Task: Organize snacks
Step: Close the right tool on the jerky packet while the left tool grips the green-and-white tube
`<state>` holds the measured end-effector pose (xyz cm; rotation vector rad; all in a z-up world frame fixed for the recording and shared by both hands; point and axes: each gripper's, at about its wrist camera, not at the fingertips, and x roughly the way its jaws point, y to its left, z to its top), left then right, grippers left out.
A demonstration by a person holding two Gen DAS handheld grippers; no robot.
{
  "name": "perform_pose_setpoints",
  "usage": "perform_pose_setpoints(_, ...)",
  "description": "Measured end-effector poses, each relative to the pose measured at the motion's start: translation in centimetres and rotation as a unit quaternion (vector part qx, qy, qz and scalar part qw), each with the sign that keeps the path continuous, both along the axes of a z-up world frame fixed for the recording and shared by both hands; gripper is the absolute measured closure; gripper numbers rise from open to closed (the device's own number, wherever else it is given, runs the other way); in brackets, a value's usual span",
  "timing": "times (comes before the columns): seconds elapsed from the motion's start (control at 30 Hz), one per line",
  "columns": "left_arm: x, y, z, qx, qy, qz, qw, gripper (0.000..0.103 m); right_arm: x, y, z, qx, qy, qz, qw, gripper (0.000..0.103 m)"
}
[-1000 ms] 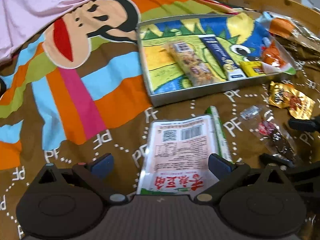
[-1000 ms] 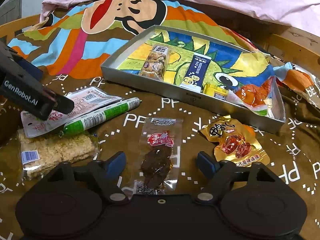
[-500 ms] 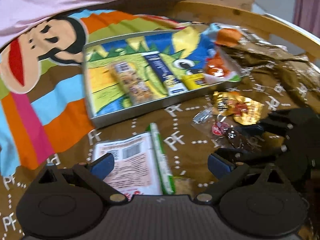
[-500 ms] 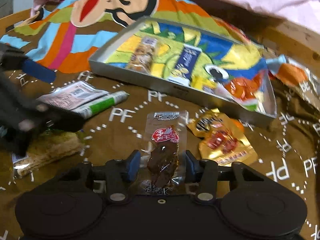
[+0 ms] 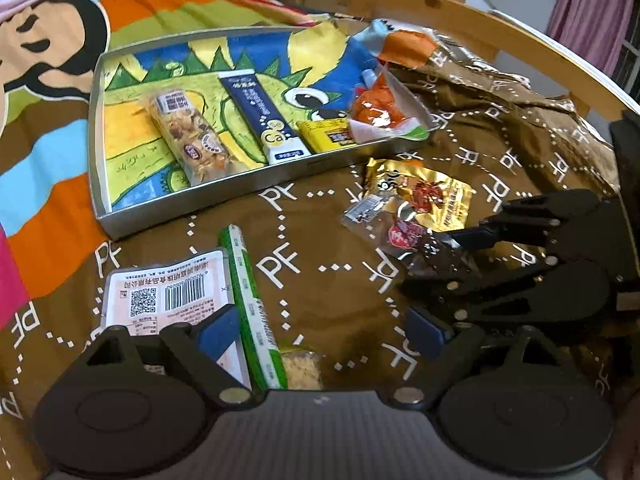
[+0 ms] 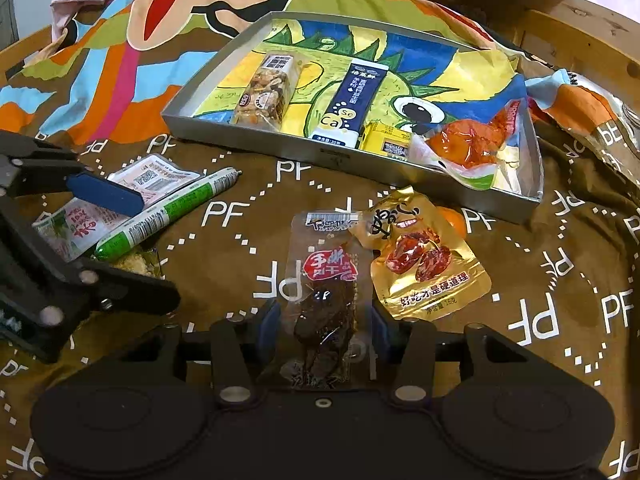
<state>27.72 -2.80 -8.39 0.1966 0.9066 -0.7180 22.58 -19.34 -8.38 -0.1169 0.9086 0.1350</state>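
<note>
The right hand-held gripper was clenched on the clear jerky packet, which lay on the brown blanket touching the gold snack pouch, near the metal tray. The left hand-held gripper hung released above the green sausage stick.

The tray looks like matt grey metal with a glossy printed lining. The jerky packet is clear shiny plastic, and the gold pouch beside it is crinkly foil. It's all on a soft printed cloth blanket, with a pale wood rail behind. The tongs are matt black plastic.
</note>
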Motion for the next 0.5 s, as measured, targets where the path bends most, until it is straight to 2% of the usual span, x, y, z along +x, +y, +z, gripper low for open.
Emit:
perform_pose_setpoints(0.1,1.1,0.2,-0.1,-0.016,0.023,0.012,0.9995,0.012,0.2,-0.2,0.0,0.005,0.001,-0.003,1.0,0.054)
perform_pose_setpoints(0.23,2.6,0.2,-0.5,-0.033,0.051,0.031,0.9977,0.022,0.2,-0.2,0.0,0.004,-0.001,-0.002,1.0,0.053)
perform_pose_setpoints(0.5,4.6,-0.2,-1.3,-0.033,0.075,0.088,0.9927,0.036,0.5,0.2,-0.8,0.005,-0.028,0.005,1.0,0.052)
